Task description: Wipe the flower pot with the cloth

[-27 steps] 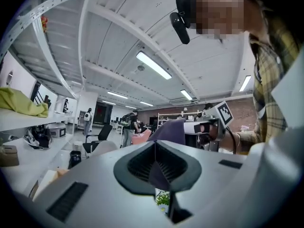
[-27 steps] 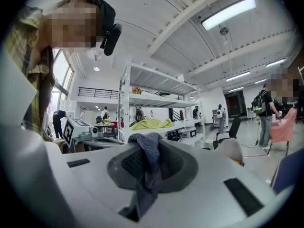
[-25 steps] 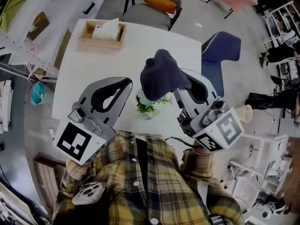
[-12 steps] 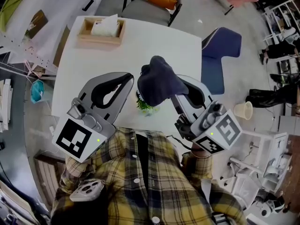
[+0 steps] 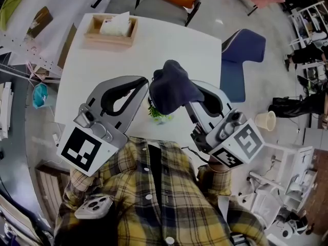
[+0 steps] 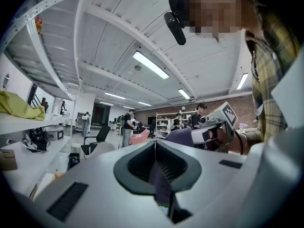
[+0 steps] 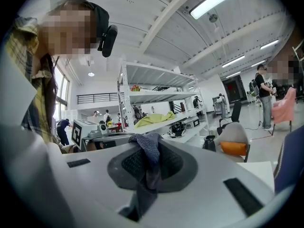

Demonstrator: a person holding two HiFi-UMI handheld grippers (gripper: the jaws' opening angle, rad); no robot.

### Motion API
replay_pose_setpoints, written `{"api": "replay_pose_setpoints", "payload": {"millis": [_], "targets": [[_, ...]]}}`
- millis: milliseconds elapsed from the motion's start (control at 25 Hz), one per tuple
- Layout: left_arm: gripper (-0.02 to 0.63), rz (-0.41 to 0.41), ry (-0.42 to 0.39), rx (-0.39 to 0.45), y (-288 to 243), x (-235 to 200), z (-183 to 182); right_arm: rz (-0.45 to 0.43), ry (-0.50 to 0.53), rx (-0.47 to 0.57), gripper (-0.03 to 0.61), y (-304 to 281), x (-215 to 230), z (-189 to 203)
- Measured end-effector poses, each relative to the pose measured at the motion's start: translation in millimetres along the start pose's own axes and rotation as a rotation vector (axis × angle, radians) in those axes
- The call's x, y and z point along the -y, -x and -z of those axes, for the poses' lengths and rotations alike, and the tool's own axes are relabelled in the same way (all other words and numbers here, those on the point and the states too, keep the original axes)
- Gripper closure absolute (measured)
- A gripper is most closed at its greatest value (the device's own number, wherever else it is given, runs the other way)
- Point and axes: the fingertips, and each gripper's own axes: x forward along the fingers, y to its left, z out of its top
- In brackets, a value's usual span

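My right tongs [image 7: 151, 144] were clamped on the cloth [image 5: 171, 86], bunched at 12 o'clock over the upright flower pot [image 5: 160, 116]. My left tongs [image 6: 155, 146] were pinched fully closed.

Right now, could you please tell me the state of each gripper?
Left gripper: closed; a dark sliver between its jaws, unidentifiable.
Right gripper: closed on the cloth.

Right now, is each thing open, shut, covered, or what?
left tool: shut.
right tool: shut on the cloth.
cloth: bunched, draped over the flower pot.
flower pot: upright, mostly covered, green leaves poking out.
tissue box: open top, tissue sticking up.
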Motion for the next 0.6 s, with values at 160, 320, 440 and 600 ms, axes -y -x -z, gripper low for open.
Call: {"api": "replay_pose_setpoints", "payload": {"millis": [160, 320, 440, 600], "targets": [[0.600, -0.006, -0.008, -0.003, -8.5, -1.0, -0.2, 0.001, -0.008, 0.003, 0.563, 1.4, 4.5, 0.0], [0.600, -0.024, -0.032, -0.007, -12.9, -4.8, -5.3, 0.009, -0.004, -0.006, 0.563, 8.7, 7.4, -0.9], [0.600, -0.013, -0.067, -0.026, -14.6, -12.7, -9.8, 0.013, -0.005, -0.014, 0.563, 10.6, 10.5, 0.0], [0.600, 0.024, -0.117, -0.057, -10.5, -21.1, -9.3, 0.031, -0.016, -0.026, 0.563, 7.8, 11.8, 6.6]]}}
